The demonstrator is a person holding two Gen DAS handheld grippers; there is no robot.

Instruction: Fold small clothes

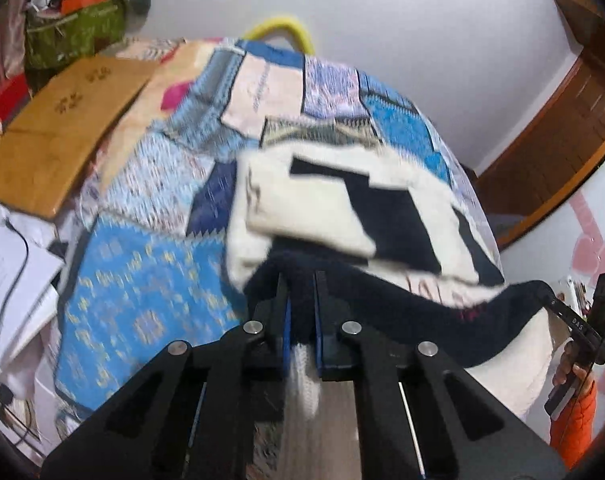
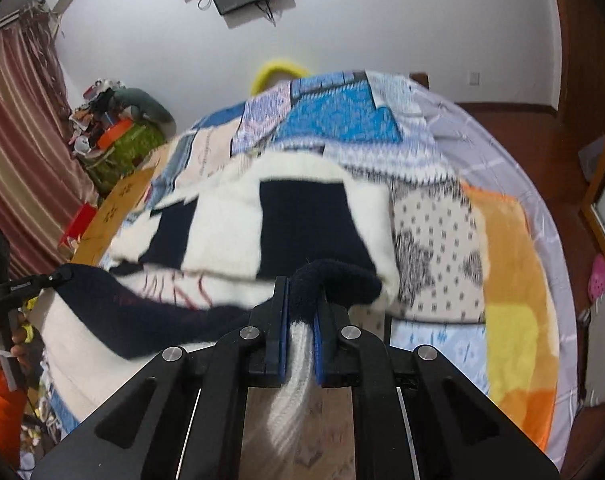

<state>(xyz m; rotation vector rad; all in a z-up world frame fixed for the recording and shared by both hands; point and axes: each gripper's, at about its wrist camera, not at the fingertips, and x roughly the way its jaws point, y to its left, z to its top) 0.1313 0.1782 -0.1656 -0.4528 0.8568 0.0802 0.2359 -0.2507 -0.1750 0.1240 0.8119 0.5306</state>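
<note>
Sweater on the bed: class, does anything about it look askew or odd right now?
Yes. The sweater lies rumpled and crooked on the quilt, its navy hem bunched between the shut right tool and left tool.

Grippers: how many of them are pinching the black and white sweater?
2. The left gripper is shut on the sweater at its dark hem, and the right gripper is shut on the same hem further along, above the patchwork bed cover.

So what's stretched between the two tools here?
The navy hem of the white-and-navy sweater: it spans from the right tool to the left tool, sagging slightly. Both wrist views show it, each with the other tool at its edge.
</note>
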